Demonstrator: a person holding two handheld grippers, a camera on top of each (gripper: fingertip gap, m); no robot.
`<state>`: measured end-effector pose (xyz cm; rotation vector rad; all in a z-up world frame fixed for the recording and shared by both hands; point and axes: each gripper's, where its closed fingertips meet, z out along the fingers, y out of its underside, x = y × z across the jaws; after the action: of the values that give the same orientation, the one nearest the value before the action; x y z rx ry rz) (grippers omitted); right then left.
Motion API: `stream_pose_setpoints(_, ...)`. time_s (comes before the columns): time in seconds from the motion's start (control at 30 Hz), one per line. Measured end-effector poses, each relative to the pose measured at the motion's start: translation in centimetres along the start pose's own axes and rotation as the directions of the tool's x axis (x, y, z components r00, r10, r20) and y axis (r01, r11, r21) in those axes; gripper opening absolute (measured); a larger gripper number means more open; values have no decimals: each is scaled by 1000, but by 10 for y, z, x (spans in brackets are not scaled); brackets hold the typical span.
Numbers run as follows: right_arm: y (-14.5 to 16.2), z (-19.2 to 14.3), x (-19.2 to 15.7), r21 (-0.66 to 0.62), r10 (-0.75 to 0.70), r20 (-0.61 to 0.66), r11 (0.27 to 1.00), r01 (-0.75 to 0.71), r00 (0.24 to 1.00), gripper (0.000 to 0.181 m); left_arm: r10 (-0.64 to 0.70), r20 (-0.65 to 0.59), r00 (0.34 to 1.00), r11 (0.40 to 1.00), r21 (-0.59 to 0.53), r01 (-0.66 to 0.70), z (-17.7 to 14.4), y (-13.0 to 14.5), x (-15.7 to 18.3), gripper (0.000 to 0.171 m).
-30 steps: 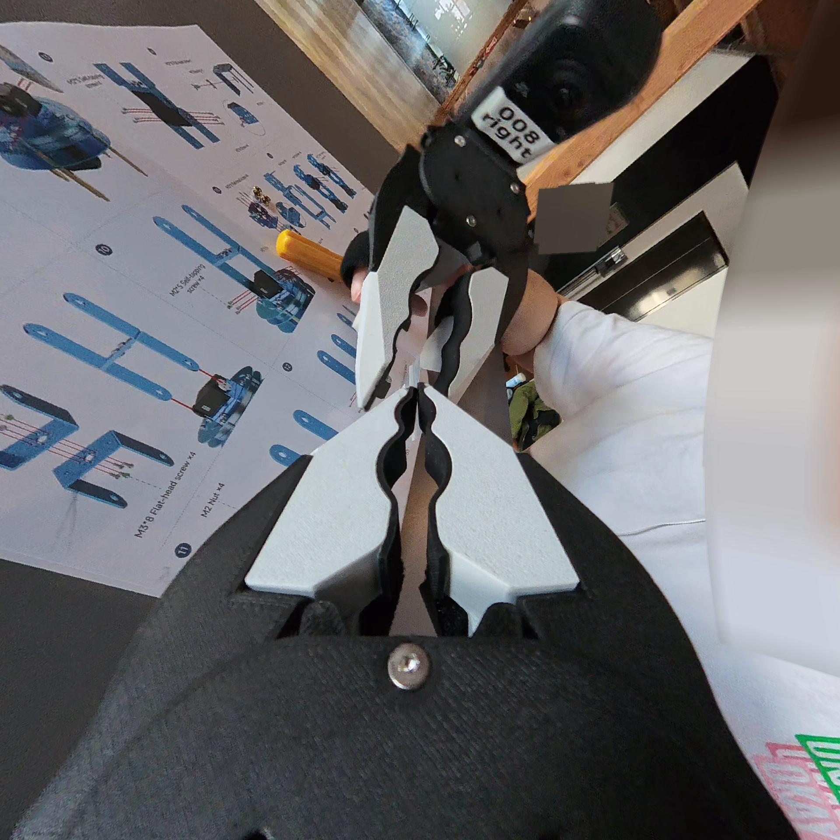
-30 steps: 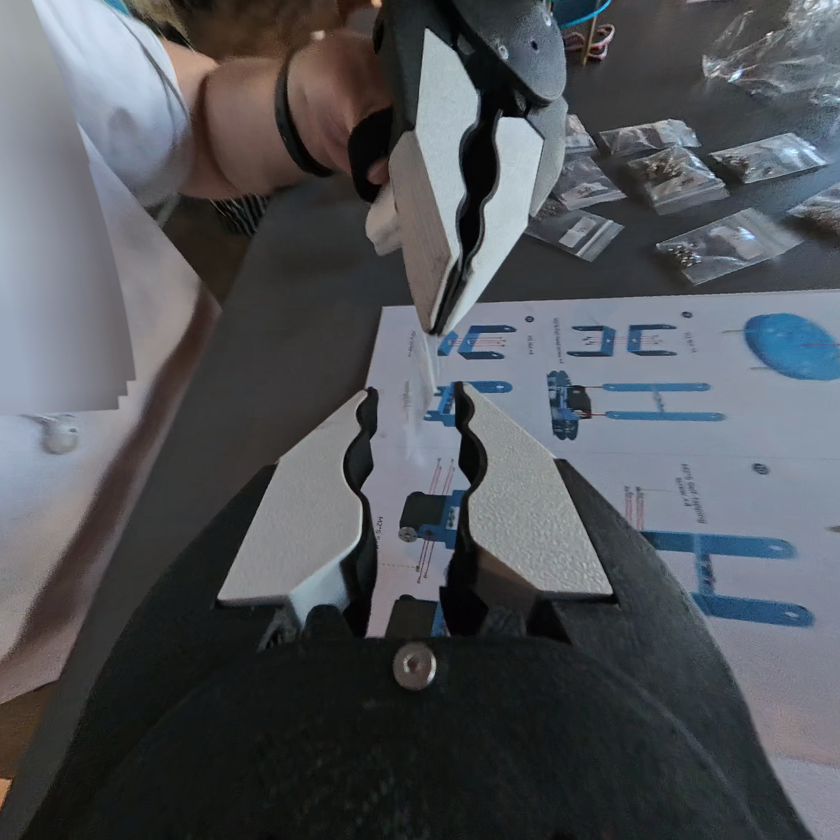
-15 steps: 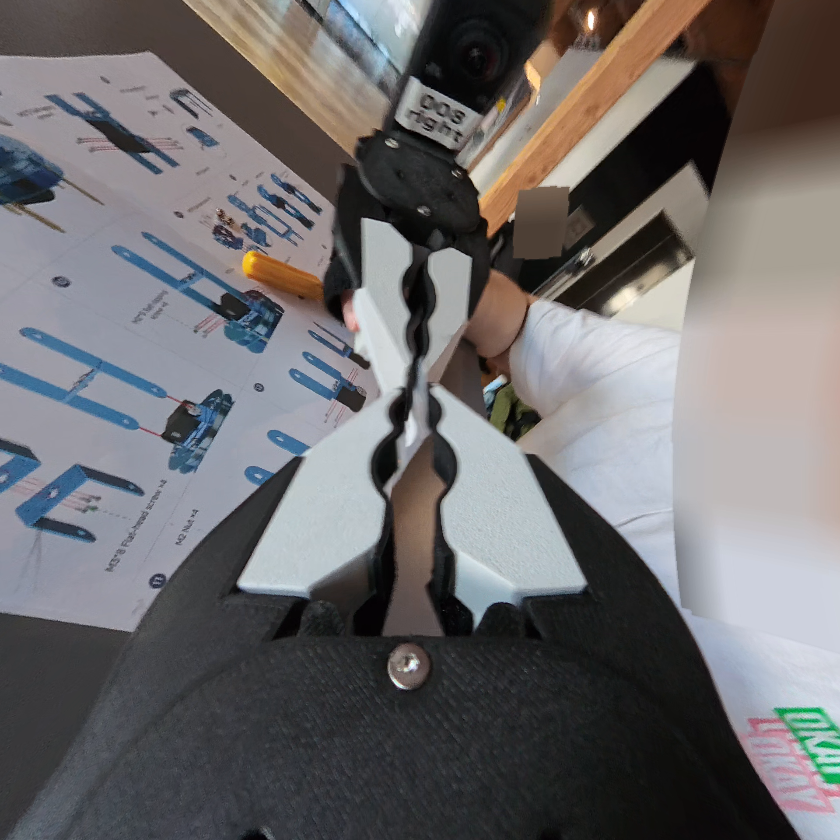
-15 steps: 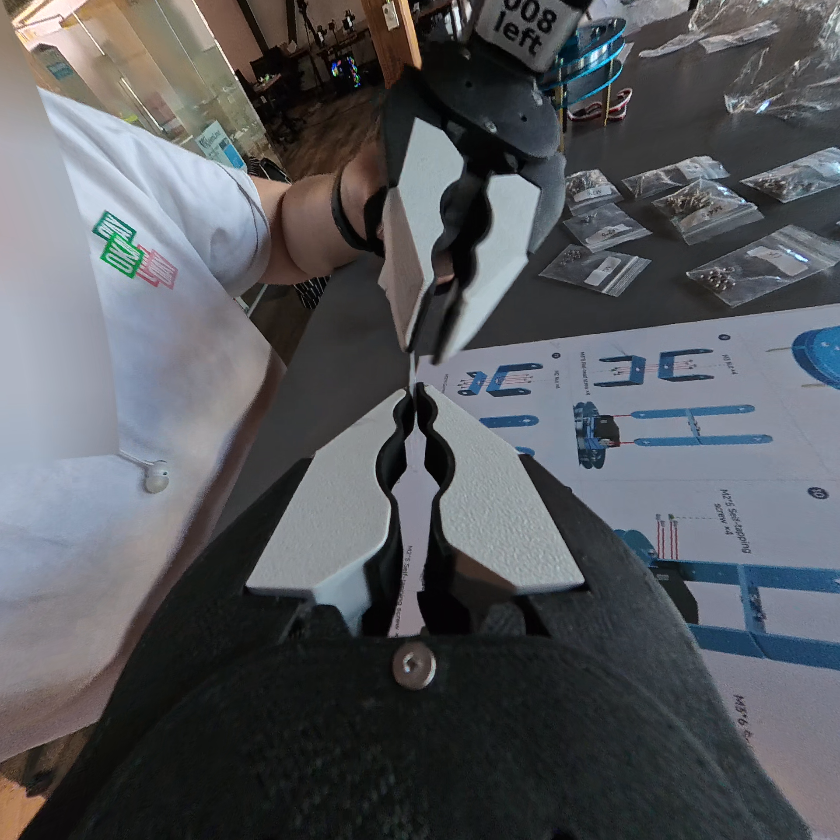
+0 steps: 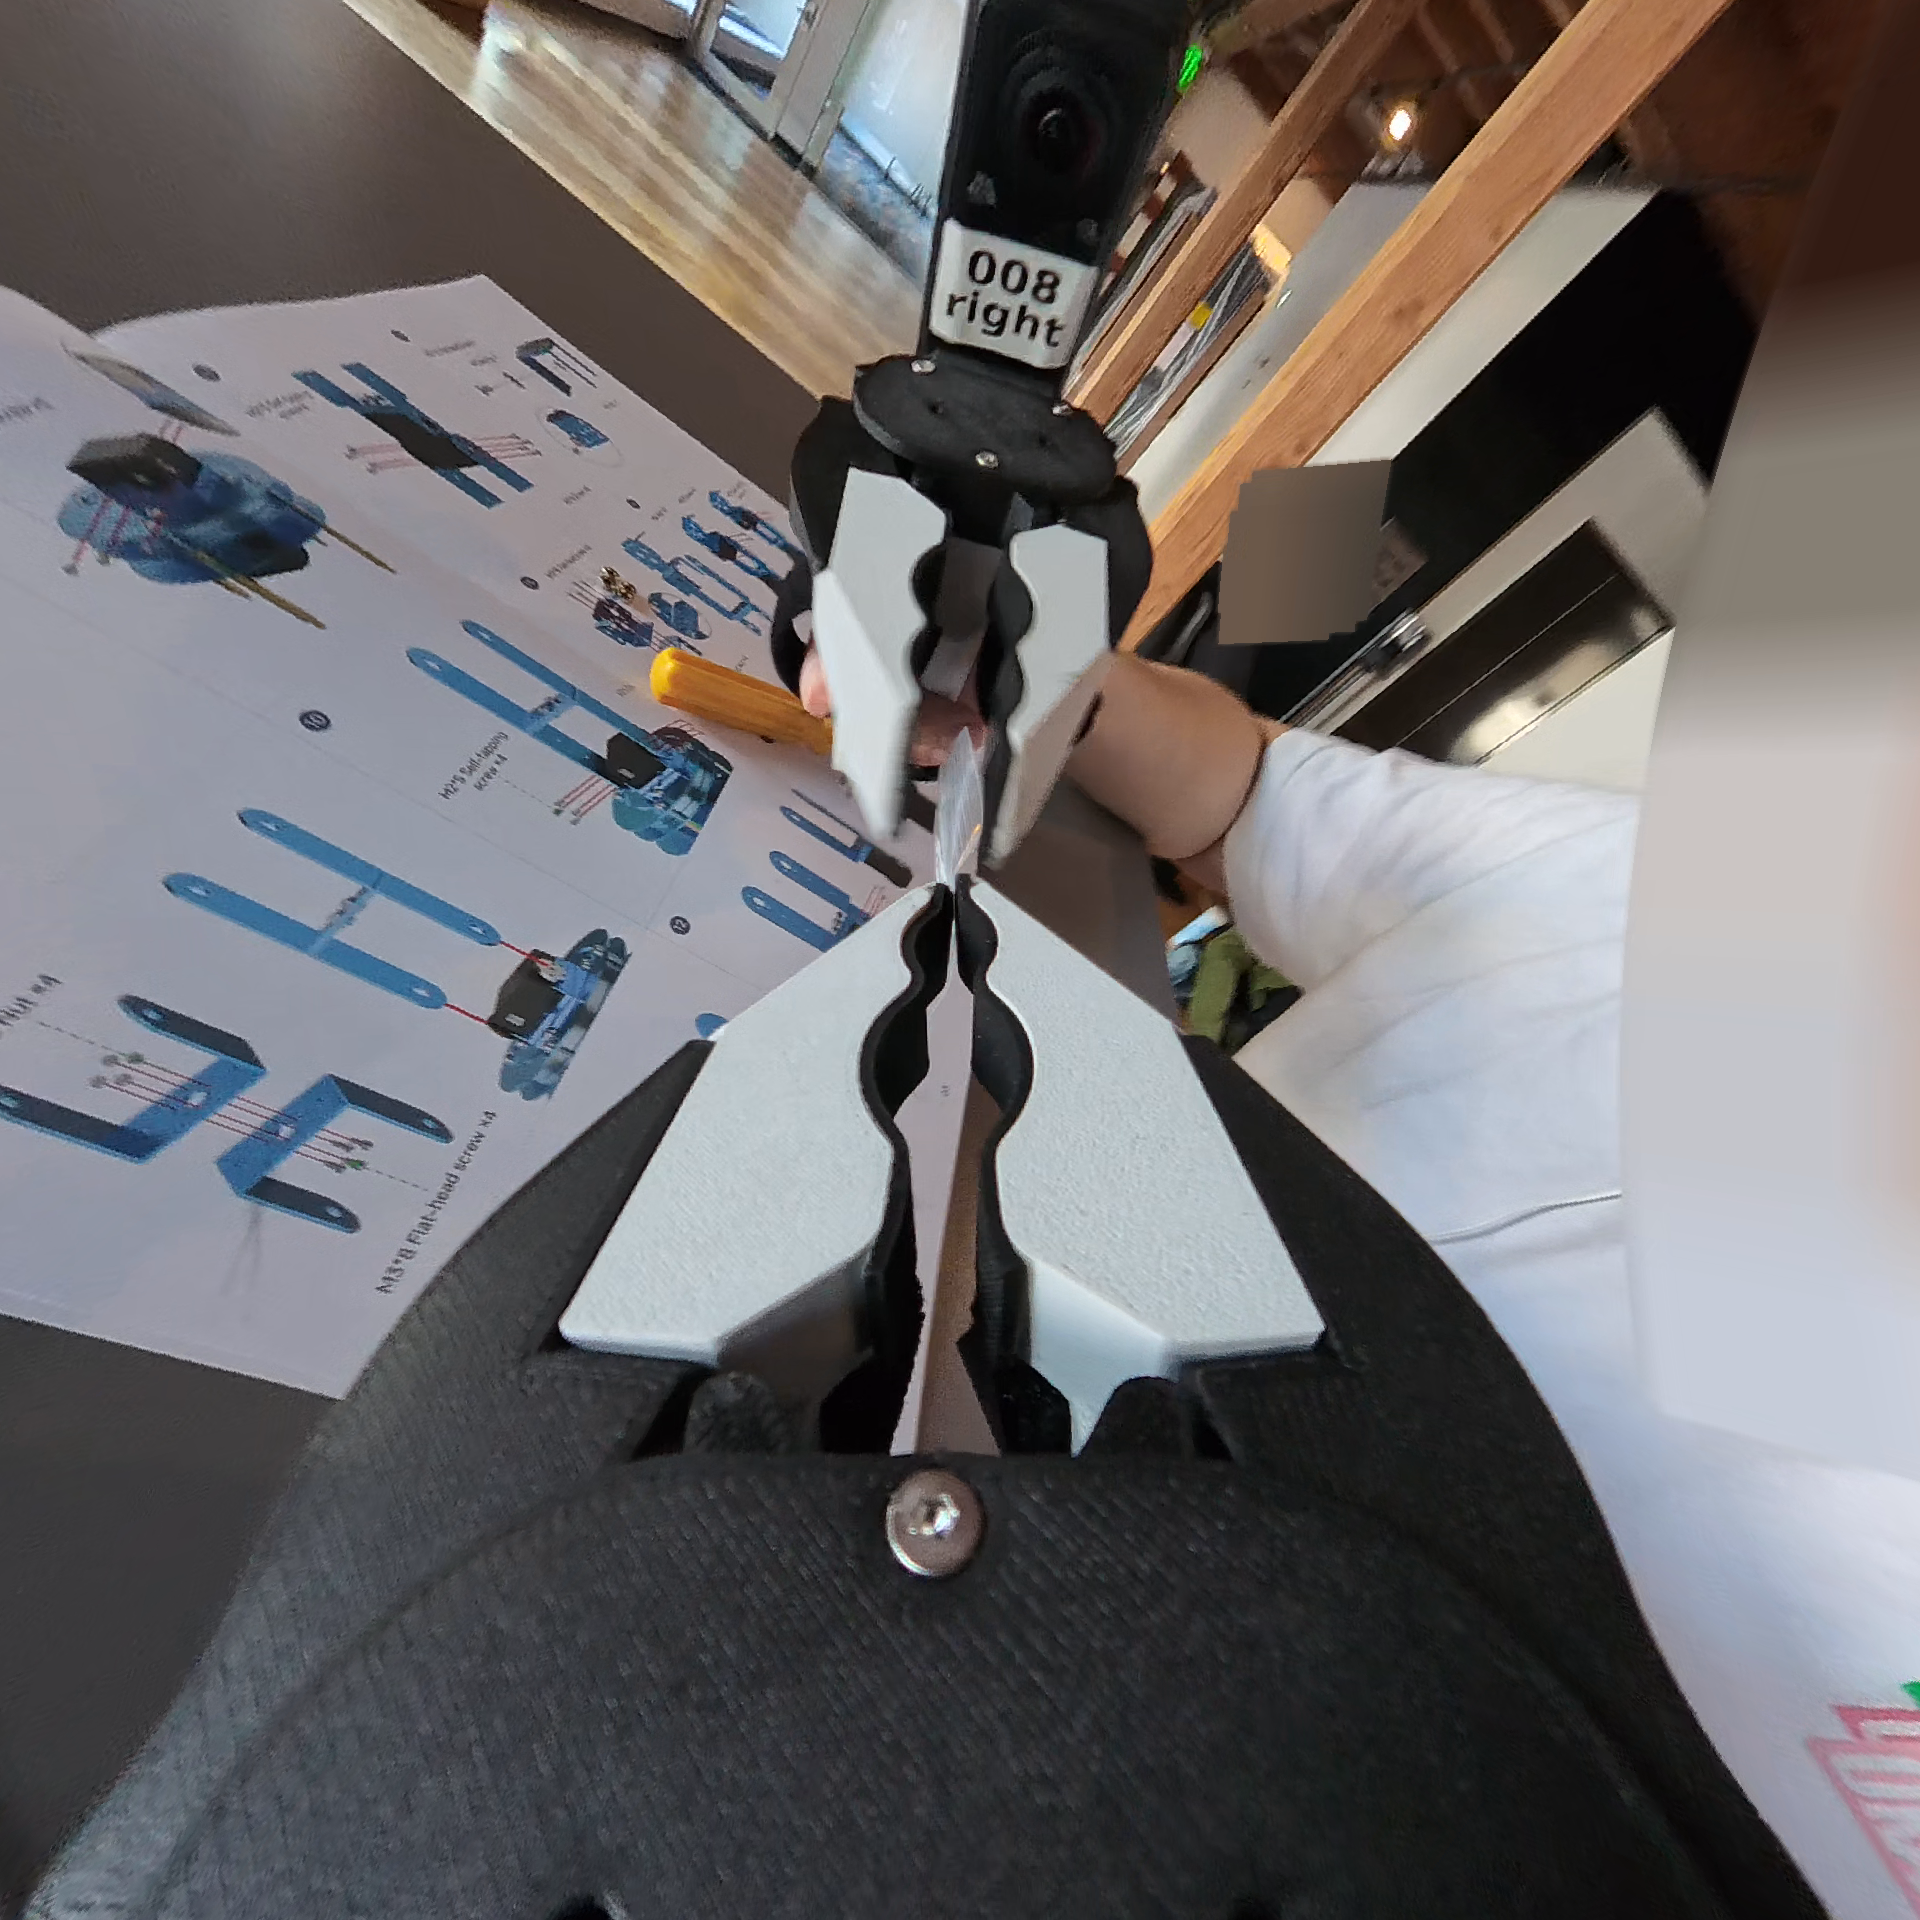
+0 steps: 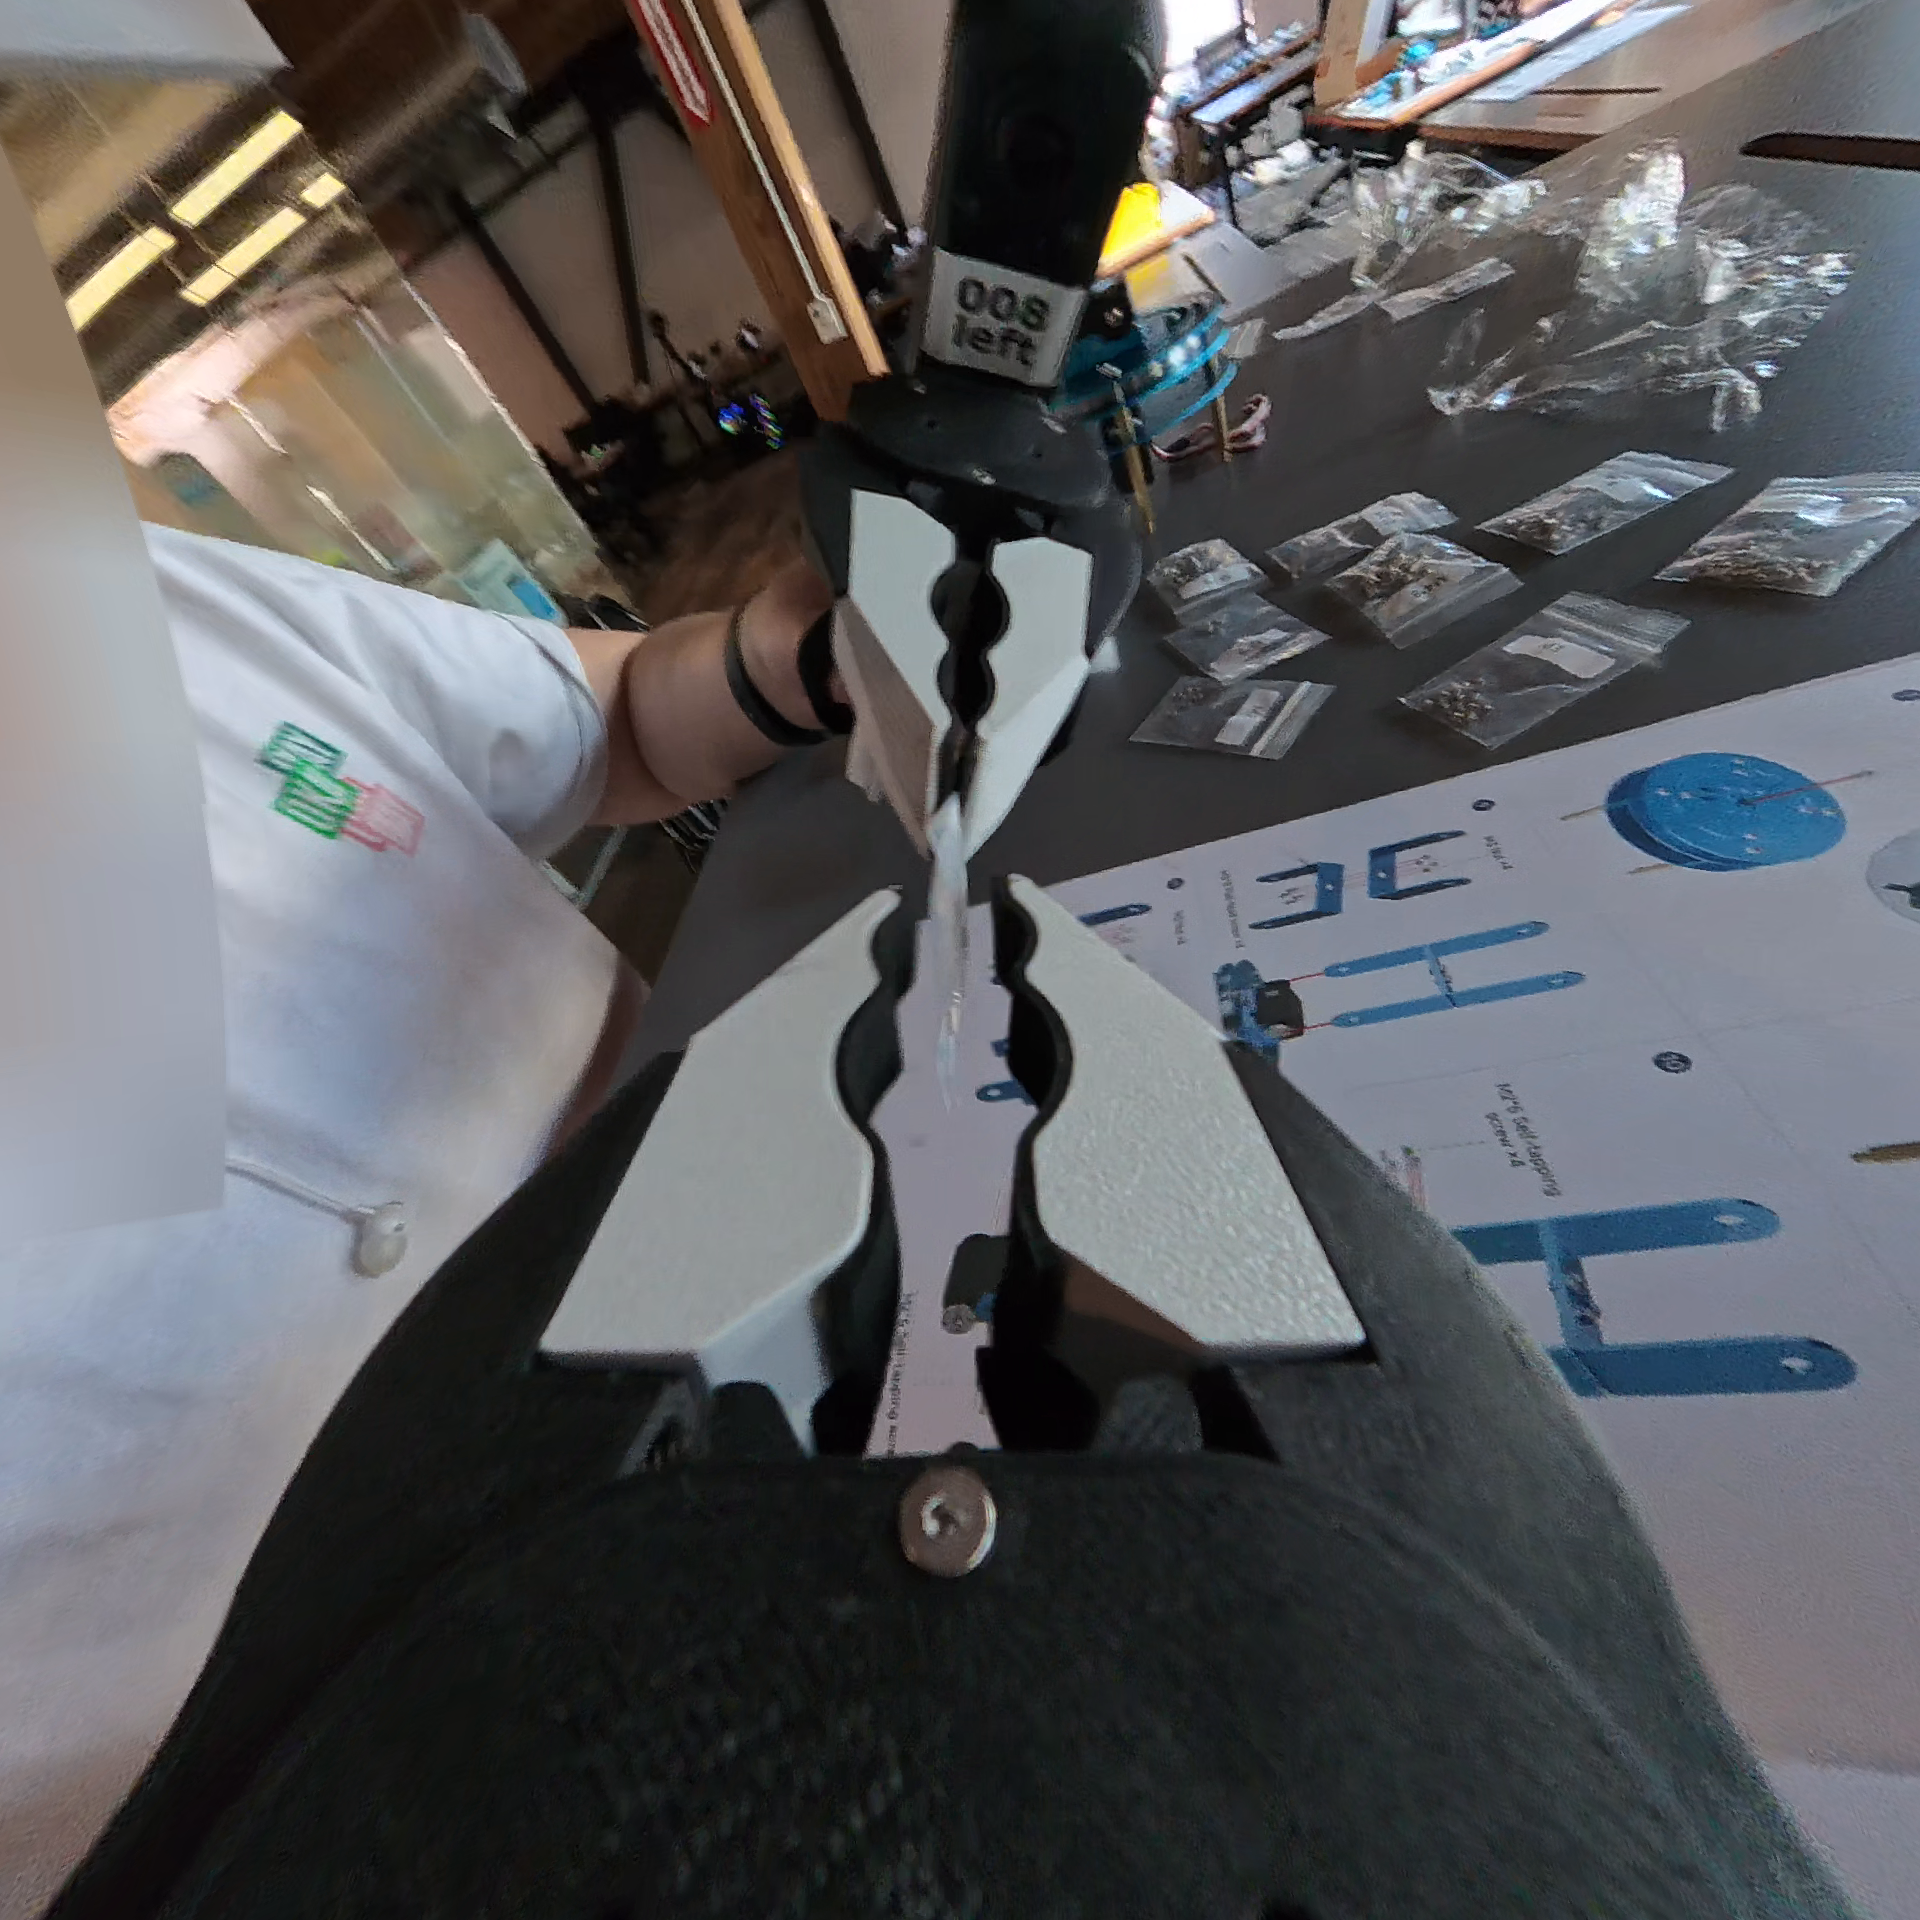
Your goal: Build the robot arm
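My left gripper (image 5: 954,891) is shut, its tips pinching the end of a small clear plastic bag (image 5: 958,800). The bag sticks out toward my right gripper (image 5: 940,831), which faces it tip to tip with its jaws a little apart around the bag. In the right wrist view my right gripper (image 6: 951,891) is open and the clear bag (image 6: 948,935) hangs in the gap between its fingers without being pinched. The left gripper (image 6: 951,805) holds the bag's far end. Both grippers are held above the table edge.
A large printed instruction sheet (image 5: 312,831) with blue drawings lies on the dark table (image 6: 1351,436). An orange-handled tool (image 5: 743,707) lies on it. Several small bags of screws (image 6: 1538,665), crumpled plastic (image 6: 1662,260) and a blue round assembly (image 6: 1143,364) sit farther back. The person's white shirt (image 6: 364,935) is close. Left and right tips are no more than a few centimetres apart.
Half a second ago my right gripper was closed on the bag's free end; now it has opened. Both grippers have tilted upward. The left stays shut on the bag.
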<state>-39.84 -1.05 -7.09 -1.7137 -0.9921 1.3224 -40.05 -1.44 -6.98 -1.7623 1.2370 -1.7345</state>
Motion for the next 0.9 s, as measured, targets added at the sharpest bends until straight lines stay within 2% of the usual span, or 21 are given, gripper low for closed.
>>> stream_pose_setpoints(0.03,-3,-1,-4,20,12,33,1000,-12,999,4,-13,-12,1000,1000,7,13,0,-1,1,0)
stream_pose_setpoints(0.1,-7,-2,-3,53,44,43,998,-46,998,0,-28,-31,999,1000,11,28,-1,-1,3,0)
stream_pose_setpoints(0.33,-9,-2,-5,45,33,33,998,-35,999,0,10,-22,1000,1000,18,-9,-1,-4,7,0)
stream_pose_setpoints(0.4,-13,-5,-8,58,8,23,998,-10,1000,0,12,-16,1000,999,31,-12,0,-6,7,20)
stream_pose_setpoints(0.43,-15,-6,-9,61,4,20,998,-5,1000,0,33,-6,999,999,29,-33,1,-6,7,22)
stream_pose_setpoints(0.57,-16,-8,-11,66,11,31,998,-13,999,0,155,66,986,986,47,-158,2,-10,7,17)
stream_pose_setpoints(0.67,-13,-5,-11,53,6,33,999,-8,999,0,179,44,983,979,96,-182,0,-15,14,0)
stream_pose_setpoints(0.8,-14,-4,-9,75,14,33,997,-16,999,0,147,26,989,986,73,-149,1,-11,12,0)
stream_pose_setpoints(0.9,-13,-3,-8,64,11,21,998,-12,1000,0,110,-7,994,993,37,-109,6,-4,13,9)
